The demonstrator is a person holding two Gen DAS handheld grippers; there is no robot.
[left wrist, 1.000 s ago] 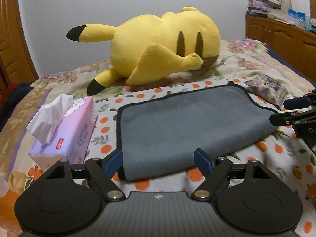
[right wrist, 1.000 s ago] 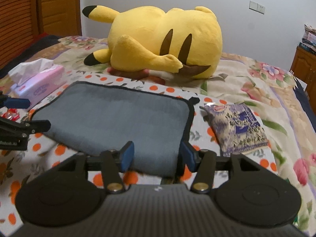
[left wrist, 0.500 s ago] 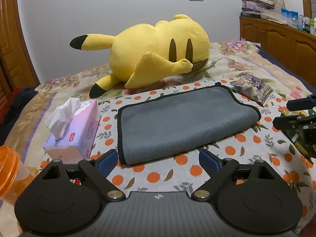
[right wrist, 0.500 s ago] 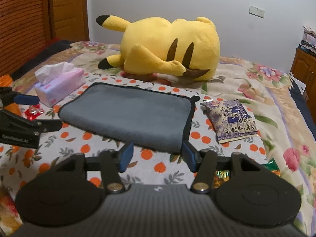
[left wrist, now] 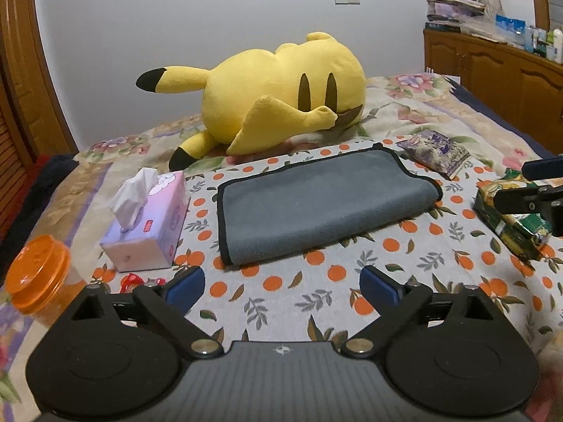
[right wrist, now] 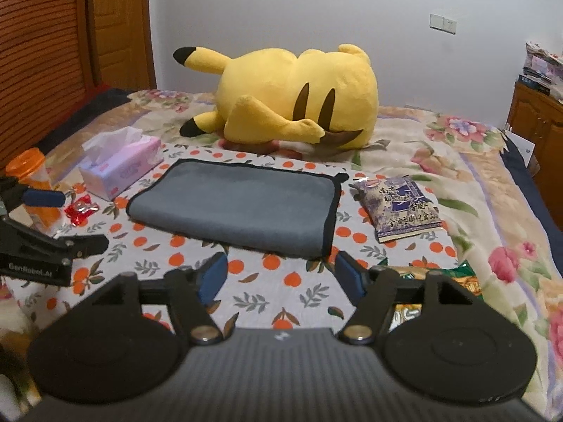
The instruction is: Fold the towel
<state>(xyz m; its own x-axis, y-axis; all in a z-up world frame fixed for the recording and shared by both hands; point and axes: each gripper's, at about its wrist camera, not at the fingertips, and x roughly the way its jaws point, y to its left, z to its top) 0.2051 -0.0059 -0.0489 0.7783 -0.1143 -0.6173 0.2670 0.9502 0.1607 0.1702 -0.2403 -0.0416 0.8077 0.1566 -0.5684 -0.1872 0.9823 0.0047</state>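
Note:
A grey towel point(left wrist: 316, 200) with black trim lies folded in a flat rectangle on the orange-dotted cloth; it also shows in the right wrist view point(right wrist: 239, 204). My left gripper point(left wrist: 281, 285) is open and empty, a short way in front of the towel's near edge. My right gripper point(right wrist: 279, 276) is open and empty, just in front of the towel's near right corner. The right gripper shows at the right edge of the left wrist view point(left wrist: 527, 190), and the left gripper at the left of the right wrist view point(right wrist: 45, 246).
A yellow plush toy point(left wrist: 281, 91) lies behind the towel. A pink tissue box point(left wrist: 147, 221) and an orange-lidded jar point(left wrist: 38, 274) stand at the left. A purple snack bag point(right wrist: 397, 207) and a green packet point(left wrist: 510, 218) lie at the right. A wooden cabinet point(left wrist: 492, 70) stands far right.
Both grippers have pulled back from the towel toward the near side and stayed open. The towel lies still and looks smaller and farther away.

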